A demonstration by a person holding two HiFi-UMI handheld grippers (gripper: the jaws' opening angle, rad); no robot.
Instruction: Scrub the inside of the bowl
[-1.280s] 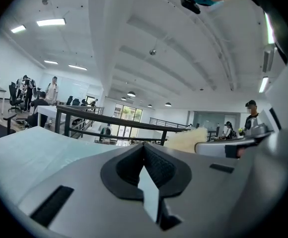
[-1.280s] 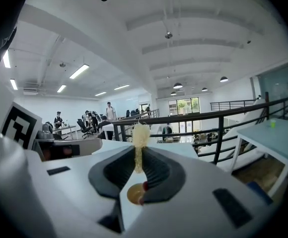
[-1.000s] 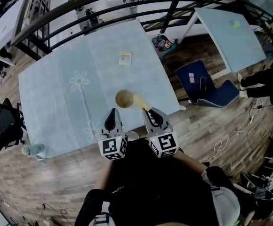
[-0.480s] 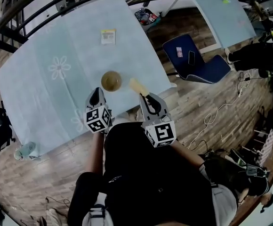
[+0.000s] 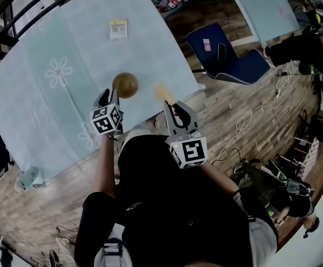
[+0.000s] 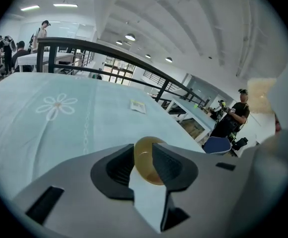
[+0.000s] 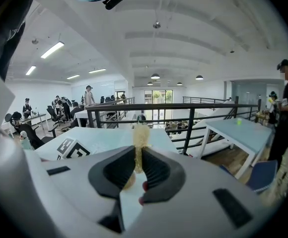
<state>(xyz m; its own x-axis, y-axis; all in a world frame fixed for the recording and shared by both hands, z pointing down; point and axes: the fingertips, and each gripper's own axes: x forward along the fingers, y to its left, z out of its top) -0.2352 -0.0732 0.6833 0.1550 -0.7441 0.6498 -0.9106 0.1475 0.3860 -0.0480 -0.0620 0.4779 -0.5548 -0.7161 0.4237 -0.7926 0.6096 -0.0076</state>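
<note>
A small amber bowl (image 5: 125,84) stands upright on the pale blue table (image 5: 67,43) near its front edge. My left gripper (image 5: 108,97) is just near-left of it, open; in the left gripper view the bowl (image 6: 147,155) fills the narrow gap between the jaws of the left gripper (image 6: 143,158), and I cannot tell whether they touch it. My right gripper (image 5: 174,108) is shut on a yellow sponge (image 5: 163,92), held over the table's front right edge, apart from the bowl. In the right gripper view the sponge (image 7: 141,135) stands up from the right gripper (image 7: 138,166).
A yellow-and-white card (image 5: 117,29) lies farther back on the table. A blue chair (image 5: 223,60) stands on the wood floor to the right. A dark railing (image 6: 114,63) runs behind the table. A bottle (image 5: 28,177) lies on the floor by the table's near-left corner.
My left gripper has moved forward up to the bowl. The right gripper with the sponge, which was next to the bowl, is now off to its right.
</note>
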